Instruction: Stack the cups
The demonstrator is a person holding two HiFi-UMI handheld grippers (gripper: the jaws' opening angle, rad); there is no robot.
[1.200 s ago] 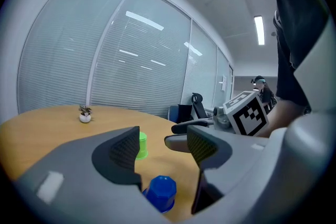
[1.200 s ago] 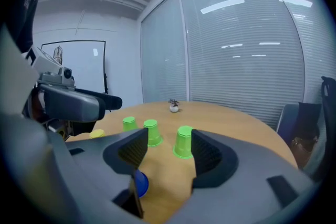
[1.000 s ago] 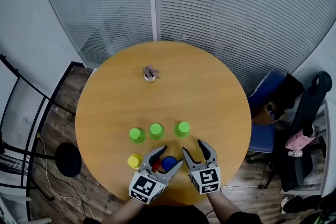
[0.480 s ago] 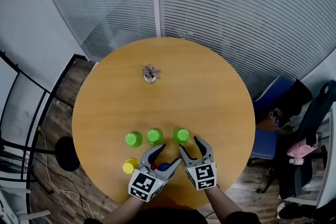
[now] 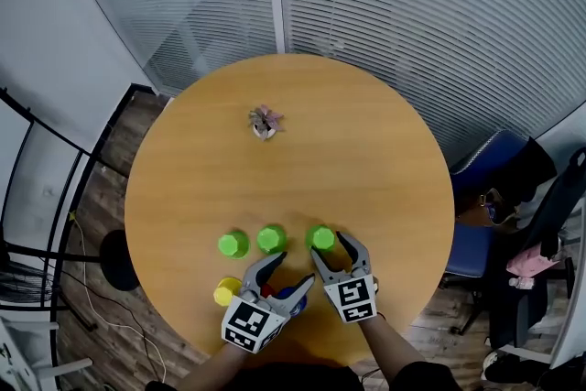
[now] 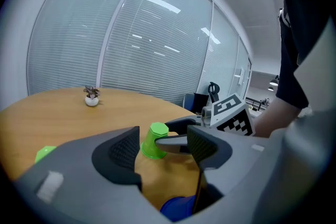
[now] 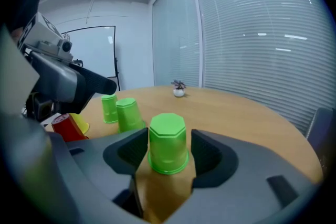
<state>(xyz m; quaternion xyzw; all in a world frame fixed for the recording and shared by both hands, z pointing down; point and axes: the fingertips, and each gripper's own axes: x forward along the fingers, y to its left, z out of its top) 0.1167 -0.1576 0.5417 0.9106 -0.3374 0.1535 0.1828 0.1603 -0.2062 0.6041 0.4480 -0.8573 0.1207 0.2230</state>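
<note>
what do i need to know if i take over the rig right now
Right claw: open, set around the right green cup, not yet closed on it.
Left claw: open, gripping nothing, blue cup close beneath it.
Middle green cup and left green cup stand in the same row on the table; yellow cup and red cup sit by the left claw.
Done: nothing stacked.
Left: all the stacking.

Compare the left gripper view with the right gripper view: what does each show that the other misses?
Left only: the blue cup and the marker cube on the right gripper. Right only: the red cup and yellow cup. Both: the plant and the green cup standing between the open jaws of the right claw.
</note>
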